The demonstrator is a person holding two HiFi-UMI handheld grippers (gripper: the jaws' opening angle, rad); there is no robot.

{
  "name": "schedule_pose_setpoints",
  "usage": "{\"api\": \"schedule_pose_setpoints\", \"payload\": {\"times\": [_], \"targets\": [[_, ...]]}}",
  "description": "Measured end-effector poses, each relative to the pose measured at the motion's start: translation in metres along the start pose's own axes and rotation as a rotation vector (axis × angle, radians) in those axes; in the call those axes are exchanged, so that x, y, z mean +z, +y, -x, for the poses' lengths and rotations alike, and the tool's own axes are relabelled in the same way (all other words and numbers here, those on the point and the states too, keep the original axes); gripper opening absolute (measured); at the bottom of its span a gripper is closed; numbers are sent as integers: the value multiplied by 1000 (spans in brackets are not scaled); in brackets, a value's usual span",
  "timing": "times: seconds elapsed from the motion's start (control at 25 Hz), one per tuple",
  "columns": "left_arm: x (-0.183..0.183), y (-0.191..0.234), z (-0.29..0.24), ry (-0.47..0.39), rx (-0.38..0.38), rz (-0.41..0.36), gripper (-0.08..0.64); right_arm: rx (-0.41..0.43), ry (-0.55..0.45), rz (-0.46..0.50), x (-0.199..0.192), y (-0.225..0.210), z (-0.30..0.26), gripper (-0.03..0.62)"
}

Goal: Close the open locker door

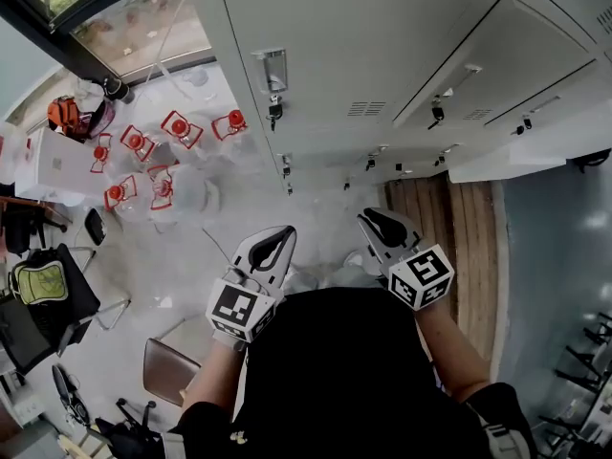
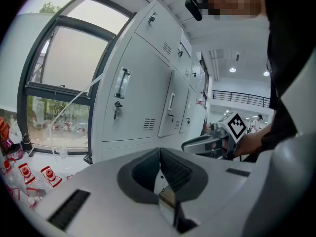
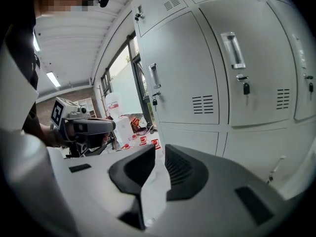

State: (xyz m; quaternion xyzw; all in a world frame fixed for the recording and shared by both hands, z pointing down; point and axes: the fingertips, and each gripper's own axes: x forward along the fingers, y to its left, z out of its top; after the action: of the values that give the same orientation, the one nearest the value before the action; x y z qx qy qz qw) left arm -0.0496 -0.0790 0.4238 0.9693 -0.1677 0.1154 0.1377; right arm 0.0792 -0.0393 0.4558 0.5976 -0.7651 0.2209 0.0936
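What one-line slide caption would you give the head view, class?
Left tool and right tool point at grey lockers; one door stands ajar.

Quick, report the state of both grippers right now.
Grey left gripper: closed, jaw tips touching, holding nothing.
Grey right gripper: slightly open, narrow gap between the jaws, holding nothing.

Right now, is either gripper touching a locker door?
No; the left gripper and right gripper both hang in mid-air, short of every locker door.
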Motion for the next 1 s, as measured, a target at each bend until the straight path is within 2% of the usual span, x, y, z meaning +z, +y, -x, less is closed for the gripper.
{"api": "schedule_pose_setpoints", "payload": {"times": [0.2, 0.48, 0.6, 0.76, 0.92, 1.0], "targets": [[17, -22, -28, -13, -21, -11, 21, 0, -49, 25, 19, -16, 27, 78], [46, -43, -53, -34, -47, -78, 21, -17, -105, 44, 45, -37, 54, 78], [58, -47, -57, -34, -40, -85, 21, -22, -133, 55, 58, -40, 63, 78], [75, -57, -63, -99, -72, -105, 21, -31, -174, 81, 74, -42, 72, 78], [81, -60, -66, -77, -67, -97, 21, -38, -204, 87, 84, -44, 79, 78], [91, -65, -68, -112, -84, -112, 21, -38, -217, 95, 88, -43, 81, 78]]}}
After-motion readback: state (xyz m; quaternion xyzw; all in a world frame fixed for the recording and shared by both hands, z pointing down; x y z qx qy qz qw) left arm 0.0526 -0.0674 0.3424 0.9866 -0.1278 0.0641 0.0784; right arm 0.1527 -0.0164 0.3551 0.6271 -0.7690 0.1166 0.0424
